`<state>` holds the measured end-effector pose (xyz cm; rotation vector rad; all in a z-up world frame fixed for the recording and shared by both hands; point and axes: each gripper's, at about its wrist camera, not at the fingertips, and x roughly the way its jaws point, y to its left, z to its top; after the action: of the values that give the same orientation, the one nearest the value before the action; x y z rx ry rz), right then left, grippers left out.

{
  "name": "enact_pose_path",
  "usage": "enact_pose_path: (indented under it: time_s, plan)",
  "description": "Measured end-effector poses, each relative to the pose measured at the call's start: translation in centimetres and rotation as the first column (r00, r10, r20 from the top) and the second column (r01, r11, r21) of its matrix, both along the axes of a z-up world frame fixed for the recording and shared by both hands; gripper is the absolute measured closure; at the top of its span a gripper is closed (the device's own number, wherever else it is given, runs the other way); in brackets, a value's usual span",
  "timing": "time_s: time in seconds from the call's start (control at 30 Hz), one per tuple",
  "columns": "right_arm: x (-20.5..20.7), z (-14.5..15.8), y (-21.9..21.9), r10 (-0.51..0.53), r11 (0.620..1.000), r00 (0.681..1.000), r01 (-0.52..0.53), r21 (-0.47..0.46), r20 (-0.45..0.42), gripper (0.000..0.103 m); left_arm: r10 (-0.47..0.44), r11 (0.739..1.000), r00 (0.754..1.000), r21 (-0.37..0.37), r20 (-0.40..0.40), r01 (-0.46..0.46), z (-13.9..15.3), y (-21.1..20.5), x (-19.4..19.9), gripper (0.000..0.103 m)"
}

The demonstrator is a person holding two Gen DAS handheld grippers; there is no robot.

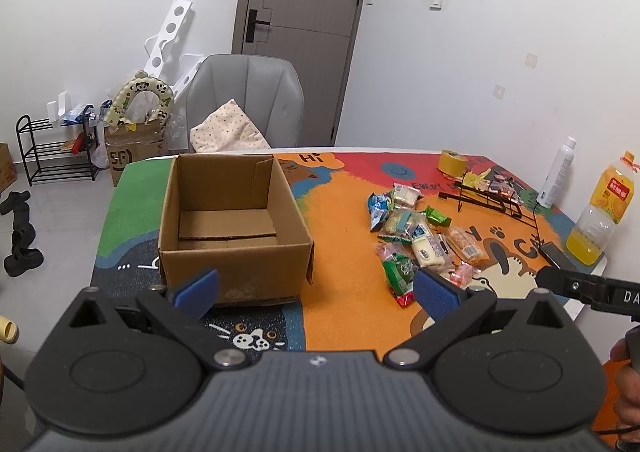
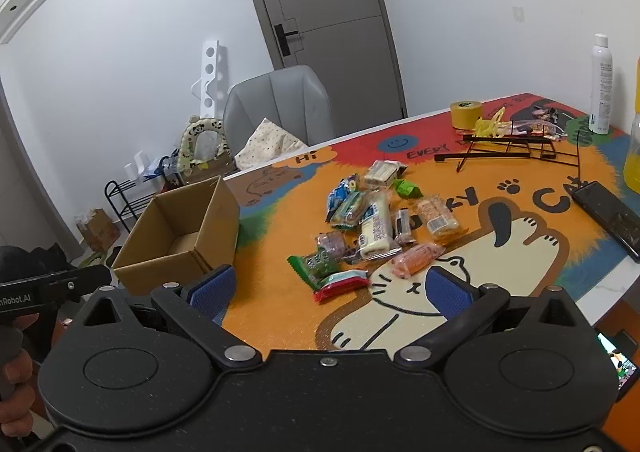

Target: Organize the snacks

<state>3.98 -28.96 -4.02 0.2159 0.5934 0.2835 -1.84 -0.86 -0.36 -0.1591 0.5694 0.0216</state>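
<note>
An open brown cardboard box (image 1: 236, 212) (image 2: 180, 228) stands empty on the left of the colourful table mat. A pile of wrapped snacks (image 1: 420, 240) (image 2: 376, 224) lies on the orange area to its right, with a green-and-red packet (image 1: 400, 276) (image 2: 332, 272) nearest me. My left gripper (image 1: 316, 290) is open, held above the table's near edge in front of the box. My right gripper (image 2: 330, 290) is open too, hovering just short of the snack pile. Nothing is between either pair of blue pads.
A black wire rack (image 2: 508, 148) lies flat behind the snacks beside a tape roll (image 2: 466, 114). A white spray bottle (image 2: 600, 84), an orange juice bottle (image 1: 604, 212) and a black phone (image 2: 608, 212) sit at the right. A grey chair (image 1: 244, 104) stands behind the table.
</note>
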Motion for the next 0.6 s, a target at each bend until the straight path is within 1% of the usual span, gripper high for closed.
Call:
enact_pose_path:
  time_s: [0.1, 0.37, 0.6]
  plan:
    - [0.4, -0.3, -0.2, -0.008, 1.0, 1.0, 0.008, -0.002, -0.002, 0.0, -0.005, 1.0, 1.0, -0.001, -0.003, 0.005, -0.1, 0.0, 0.2, 0.0]
    - [1.8, -1.7, -1.0, -0.015, 1.0, 1.0, 0.015, -0.01, -0.024, 0.0, -0.032, 0.999, 0.999, -0.008, -0.035, 0.032, -0.8, -0.4, 2.2, 0.0]
    - [2.6, -2.8, -1.6, -0.014, 1.0, 1.0, 0.014, -0.014, -0.009, 0.0, -0.062, 0.998, 0.997, -0.023, -0.039, 0.061, -1.5, -1.2, 4.0, 0.0]
